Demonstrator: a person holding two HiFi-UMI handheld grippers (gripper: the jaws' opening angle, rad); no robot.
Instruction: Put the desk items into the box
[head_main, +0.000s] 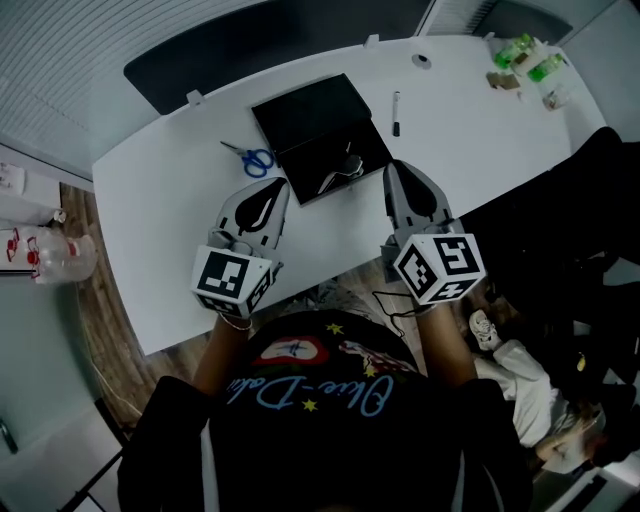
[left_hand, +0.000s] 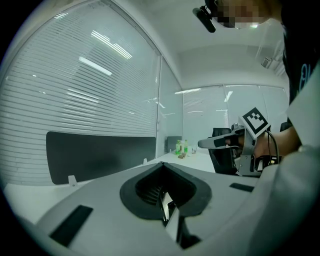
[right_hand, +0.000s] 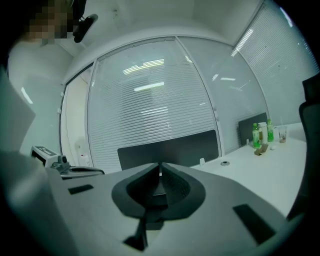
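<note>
**Head view.** A white desk (head_main: 180, 230) with rounded corners stands over a wood floor (head_main: 95, 300). A dark partition panel (head_main: 260, 45) runs along its far edge and a black chair (head_main: 590, 190) stands at its right end. Two green bottles (head_main: 530, 58) stand in the far right corner, and a round cable grommet (head_main: 422, 60) sits near the far edge. Mid-desk an open black box (head_main: 335, 155) has its lid laid back toward the far edge. A pale curved item (head_main: 343, 172) lies in the box; what it is cannot be told. Blue-handled scissors (head_main: 250, 157) lie just beside the box's left side, and a marker pen (head_main: 396, 113) lies near its right side; both are outside the box. The left gripper (head_main: 275, 187) and right gripper (head_main: 393, 168) hover over the near edge, either side of the box's near corner.

**Left gripper view.** The claw is closed with nothing in it, its tips meeting at a point. Past it are slatted blinds (left_hand: 85, 85), the dark panel, a glass wall and the bottles at the far end of the desk. The right gripper shows at the right.

**Right gripper view.** This claw is also closed and empty. Past it are the blinds, the dark panel and the grommet on bare desk. The bottles are at the far right and the left gripper at the left edge.
</note>
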